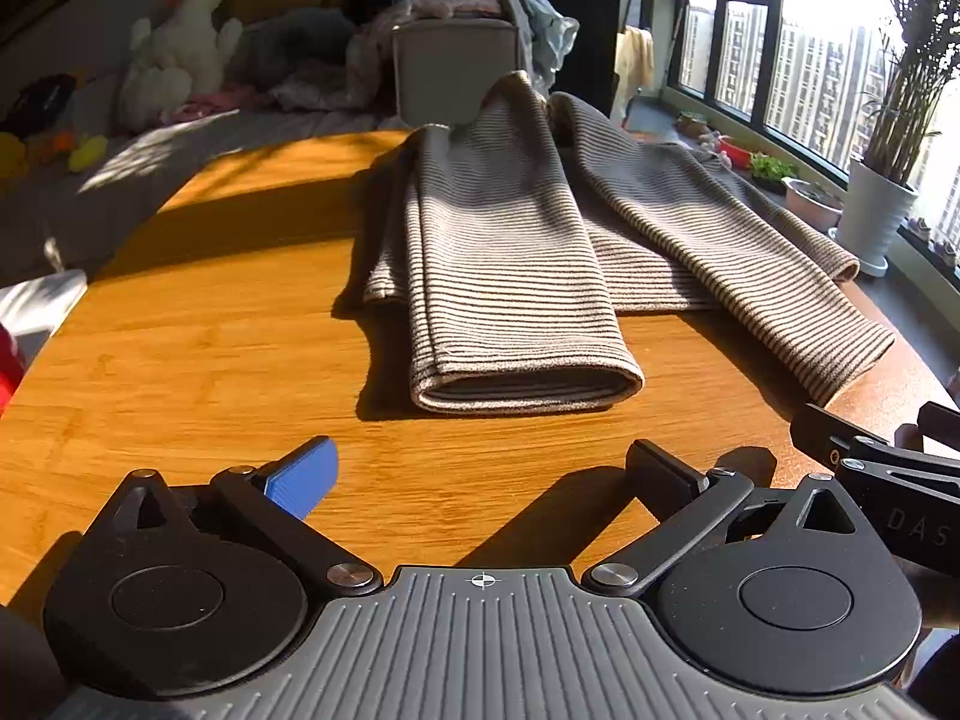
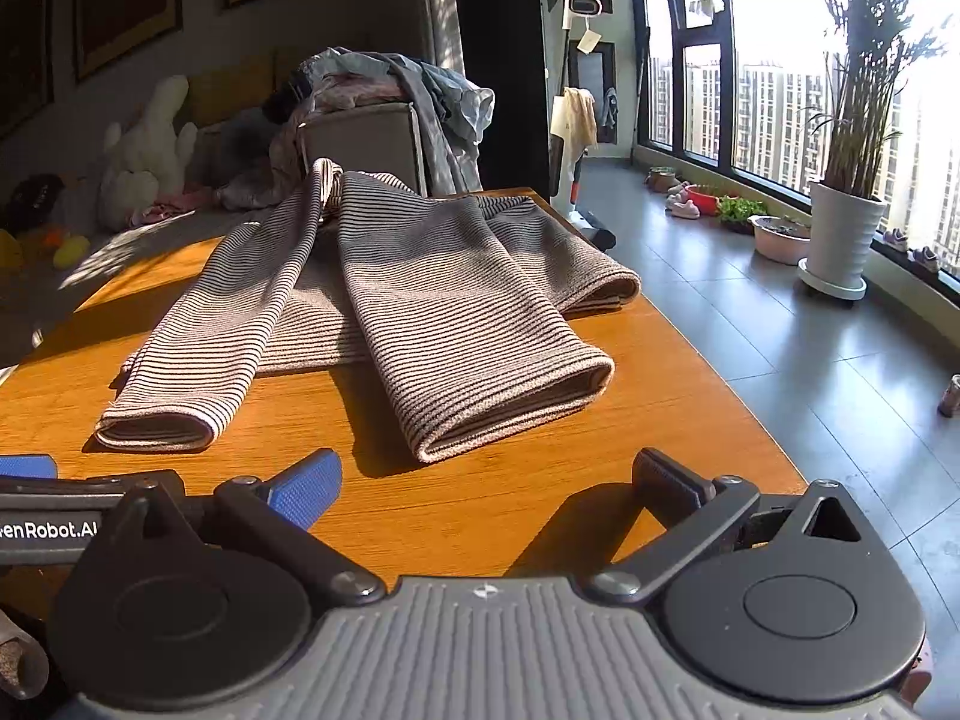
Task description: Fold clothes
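Both sets of jaws are sitting nearest my cameras, spread wide and holding nothing: the left gripper [image 1: 480, 471] and the right gripper [image 2: 489, 477] are hovering low over the near edge of the counter [image 1: 180, 360], side by side.

Working from largest down: the counter is showing as a broad slab of warm, smooth bamboo-grain wood, lying half in sun and half in shadow. On it, well beyond the jaws, the striped sweater [image 1: 510, 252] is lying with its body flat toward the far edge and both sleeves brought forward over it toward me. I am reading the left sleeve [image 1: 522, 324] as a wide, flattened tube ending in an open cuff, and the right sleeve [image 2: 480, 330] as much the same. Whether this is a garment laid out for folding or one already partly folded, I am not able to tell.

I am judging the knit to be soft, limp and fairly light, with a fine ribbed texture offering decent grip but stretching and sagging when lifted. Any hold is looking safest at a doubled edge such as the cuffs [image 1: 528, 387].
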